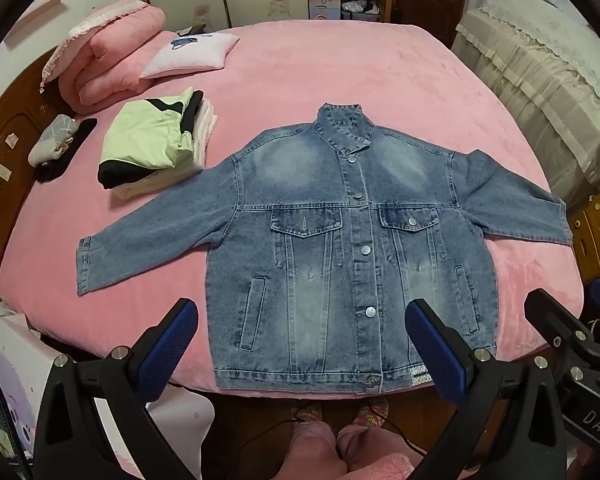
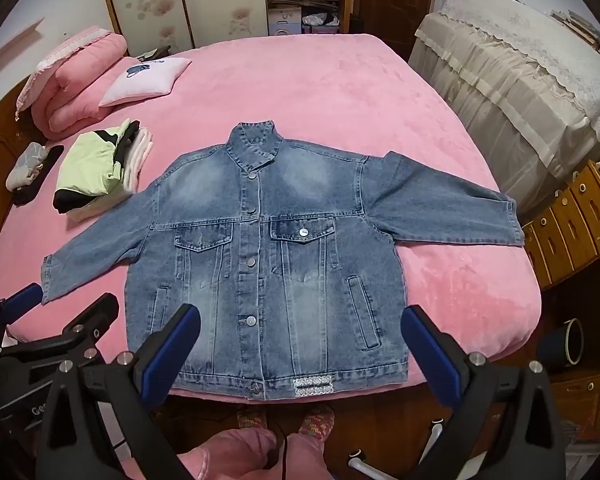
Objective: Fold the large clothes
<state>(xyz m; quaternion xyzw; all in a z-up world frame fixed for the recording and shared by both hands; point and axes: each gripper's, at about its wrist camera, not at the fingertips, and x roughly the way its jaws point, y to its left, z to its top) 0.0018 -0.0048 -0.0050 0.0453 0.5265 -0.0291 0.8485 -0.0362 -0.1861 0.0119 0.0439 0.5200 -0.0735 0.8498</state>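
A blue denim jacket [image 1: 336, 248] [image 2: 268, 256] lies flat and buttoned on the pink bed [image 1: 340, 72] [image 2: 320, 92], front up, collar toward the far side, both sleeves spread out, hem at the near edge. My left gripper [image 1: 300, 316] hovers above the hem, open wide, nothing between its blue pads. My right gripper [image 2: 300, 320] is likewise open and empty above the hem, beside the left one. In the left wrist view the right gripper's fingers [image 1: 556, 320] show at the right edge; the left gripper's fingers [image 2: 80, 320] show at the right wrist view's lower left.
A stack of folded clothes [image 1: 156, 140] [image 2: 100, 168] with a light green piece on top sits left of the jacket. A rolled pink quilt [image 1: 108, 64], a small pillow [image 1: 192, 54] and socks [image 1: 54, 144] lie far left. A covered cabinet [image 2: 520, 92] and wooden drawers [image 2: 572, 216] stand right. The person's feet [image 2: 284, 420] are below.
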